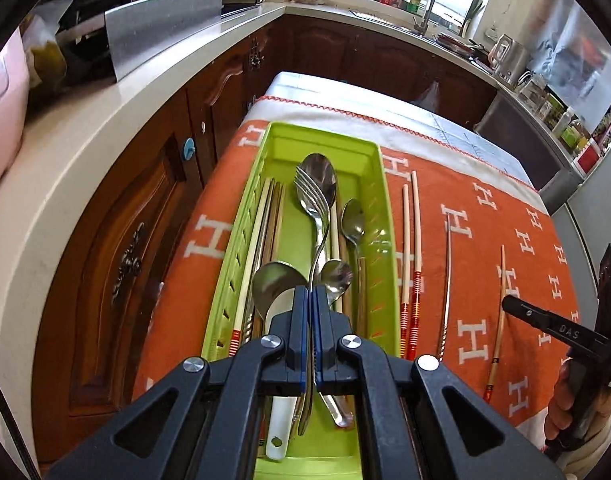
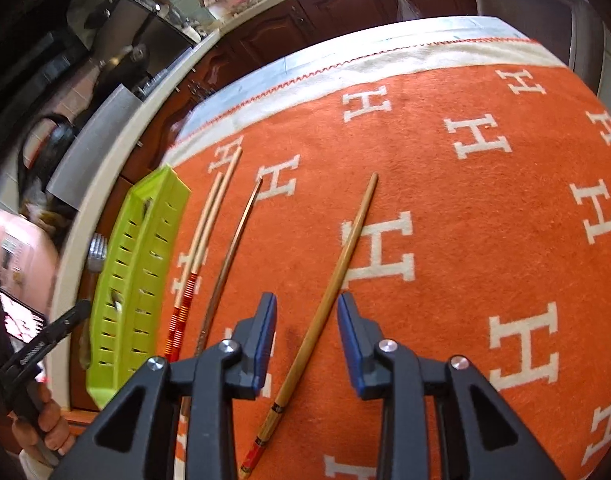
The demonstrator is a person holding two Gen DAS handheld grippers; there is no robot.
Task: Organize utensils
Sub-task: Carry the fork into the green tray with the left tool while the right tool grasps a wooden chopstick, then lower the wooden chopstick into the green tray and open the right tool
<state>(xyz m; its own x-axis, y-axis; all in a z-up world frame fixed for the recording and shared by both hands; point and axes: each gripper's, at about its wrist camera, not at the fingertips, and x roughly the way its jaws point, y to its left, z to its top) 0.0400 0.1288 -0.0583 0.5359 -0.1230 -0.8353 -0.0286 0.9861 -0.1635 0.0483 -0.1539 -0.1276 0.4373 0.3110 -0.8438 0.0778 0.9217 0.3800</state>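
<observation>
Kitchen tabletop under an orange cloth (image 2: pixel 445 200): left gripper (image 1: pixel 310 300) clamps a slim, slippery fork (image 1: pixel 313 200) over the green tray (image 1: pixel 379 216); right gripper (image 2: pixel 306 320), jaws apart, straddles a light, stiff chopstick (image 2: pixel 337 280) mid-shaft.

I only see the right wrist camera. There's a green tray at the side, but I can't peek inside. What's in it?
Observer: The lime-green slotted plastic tray holds several steel spoons.
Operator: Are there chopsticks in there too?
Observer: Yes, a cream chopstick with a red-striped end lies along the tray's left wall.
Operator: What is the other claw doing?
Observer: The left claw is shut on a steel fork by its handle, and the tines reach out over the spoons.
</observation>
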